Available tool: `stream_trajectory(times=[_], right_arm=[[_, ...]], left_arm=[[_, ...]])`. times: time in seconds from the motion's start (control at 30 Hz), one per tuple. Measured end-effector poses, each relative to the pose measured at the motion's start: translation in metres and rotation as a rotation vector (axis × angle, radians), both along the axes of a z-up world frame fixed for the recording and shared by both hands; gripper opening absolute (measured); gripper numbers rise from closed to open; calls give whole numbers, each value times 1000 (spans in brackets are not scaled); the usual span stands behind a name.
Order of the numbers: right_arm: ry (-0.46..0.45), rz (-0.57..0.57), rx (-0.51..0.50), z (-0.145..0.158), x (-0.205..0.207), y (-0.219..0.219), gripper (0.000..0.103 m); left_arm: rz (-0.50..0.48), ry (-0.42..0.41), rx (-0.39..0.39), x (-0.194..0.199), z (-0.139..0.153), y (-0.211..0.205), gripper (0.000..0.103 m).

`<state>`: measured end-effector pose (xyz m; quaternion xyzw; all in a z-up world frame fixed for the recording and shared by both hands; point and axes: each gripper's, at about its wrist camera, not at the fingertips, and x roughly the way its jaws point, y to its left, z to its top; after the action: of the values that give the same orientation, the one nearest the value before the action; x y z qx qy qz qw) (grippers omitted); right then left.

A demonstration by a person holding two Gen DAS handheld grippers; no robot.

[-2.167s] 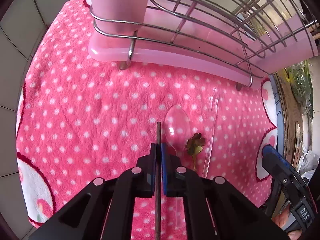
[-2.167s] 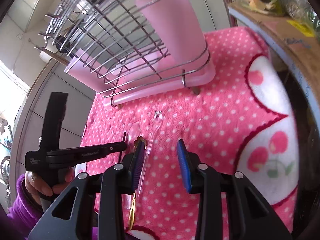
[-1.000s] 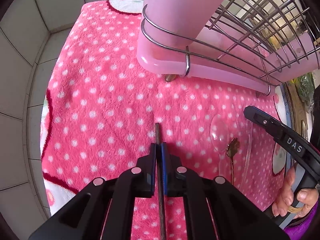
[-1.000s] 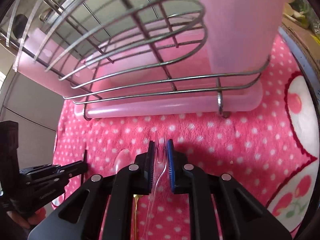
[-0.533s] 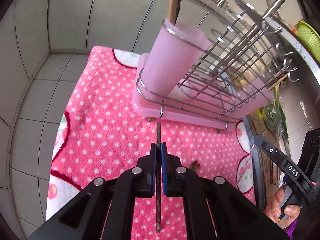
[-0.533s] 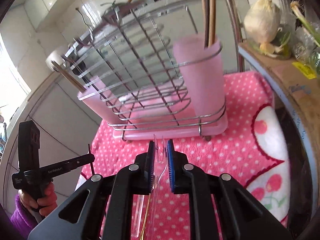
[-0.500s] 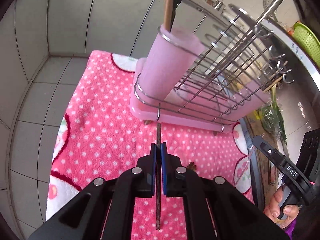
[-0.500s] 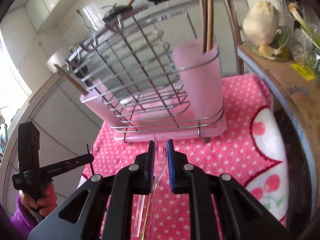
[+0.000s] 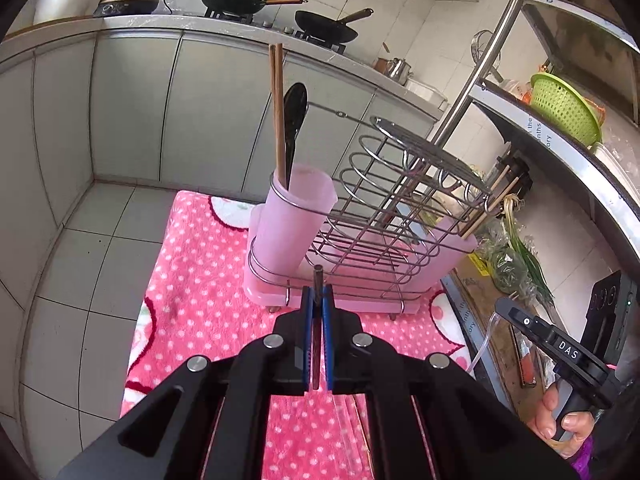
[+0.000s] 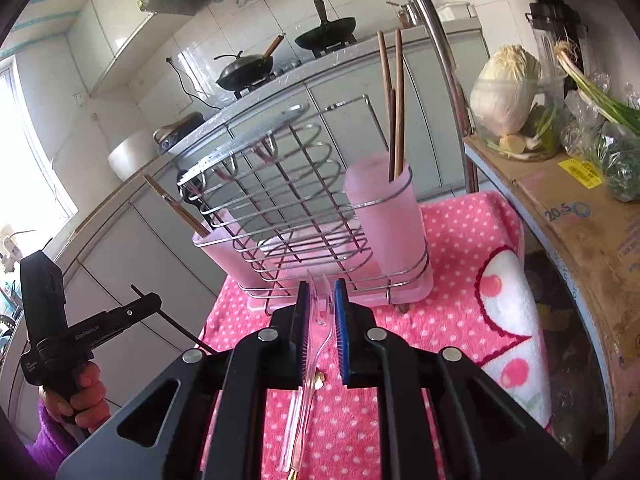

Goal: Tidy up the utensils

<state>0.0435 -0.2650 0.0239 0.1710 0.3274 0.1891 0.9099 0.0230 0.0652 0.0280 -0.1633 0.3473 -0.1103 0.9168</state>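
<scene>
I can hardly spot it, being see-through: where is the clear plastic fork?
In the right wrist view, the clear plastic fork is pinched in the right gripper, tines toward the pink utensil cup.

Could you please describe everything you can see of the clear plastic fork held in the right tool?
The clear plastic fork is transparent and colourless, apparently thin moulded plastic. Its tines point forward and up past the right tool, whose blue pads clamp its neck from both sides. The handle runs back beneath the tool. It hangs above the pink dotted towel, touching only the pads, in front of the pink cup.
</scene>
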Motion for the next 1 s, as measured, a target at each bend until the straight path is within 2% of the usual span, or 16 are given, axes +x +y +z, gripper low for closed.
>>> stream_trajectory(times=[0.17, 0.3, 0.4, 0.57, 0.77, 1.0], right_arm=[[-23, -10, 6, 13, -1, -6, 11], [-74, -18, -10, 33, 0, -10, 4], [-113, -29, -21, 49, 3, -13, 4], [-117, -18, -5, 58, 5, -17, 4], [-152, -62, -90, 80, -2, -26, 4], [-267, -148, -273, 136, 2, -32, 4]], left_arm=[[15, -25, -3, -2, 12, 4, 4], [31, -60, 3, -3, 30, 9, 4], [43, -98, 6, -3, 46, 11, 4], [42, -134, 7, -3, 61, 13, 4], [39, -151, -5, -1, 72, 15, 4], [43, -194, -3, -1, 99, 20, 4]])
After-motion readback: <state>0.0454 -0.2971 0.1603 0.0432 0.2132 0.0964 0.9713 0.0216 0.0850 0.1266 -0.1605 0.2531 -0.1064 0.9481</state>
